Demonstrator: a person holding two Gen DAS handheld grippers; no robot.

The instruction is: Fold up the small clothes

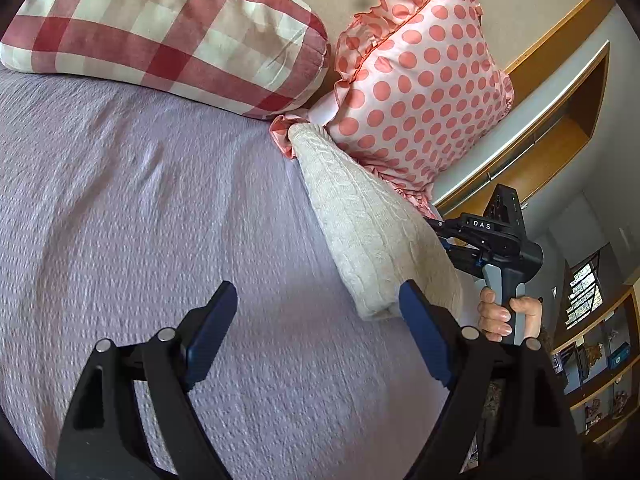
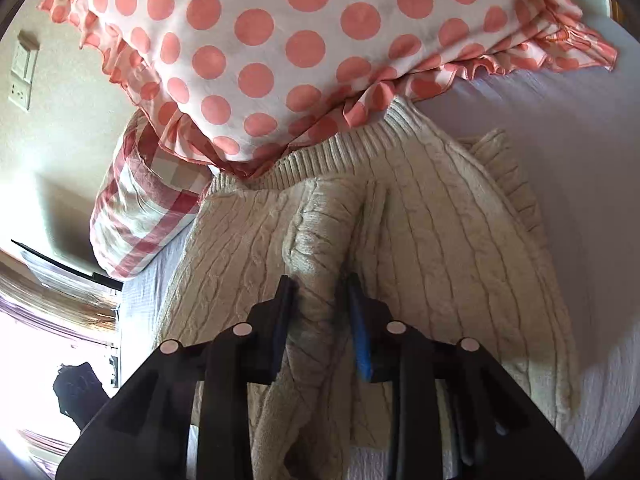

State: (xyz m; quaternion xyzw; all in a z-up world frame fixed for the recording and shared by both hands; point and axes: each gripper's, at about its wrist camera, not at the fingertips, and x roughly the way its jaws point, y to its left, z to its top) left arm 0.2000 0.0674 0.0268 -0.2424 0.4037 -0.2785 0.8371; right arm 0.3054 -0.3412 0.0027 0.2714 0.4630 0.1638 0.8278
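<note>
A cream cable-knit sweater [image 2: 440, 232] lies on the lilac bedspread [image 2: 540, 128], its ribbed hem against the polka-dot pillow [image 2: 280, 40]. My right gripper [image 2: 318, 288] is shut on a raised fold of the sweater. In the left wrist view the sweater [image 1: 372, 220] shows as a lifted, rolled ridge, with my right gripper [image 1: 440, 226] at its far side, fingertips hidden by the knit. My left gripper [image 1: 316, 304] is open and empty, above the bedspread [image 1: 140, 200]; its right finger [image 1: 420, 320] is close to the sweater's near end.
A red-and-cream checked pillow [image 1: 160, 28] and the polka-dot pillow [image 1: 420, 72] lean on the wall at the bed's head. A wooden shelf unit [image 1: 560, 120] and shelves with objects [image 1: 600, 360] stand beyond the bed's right side.
</note>
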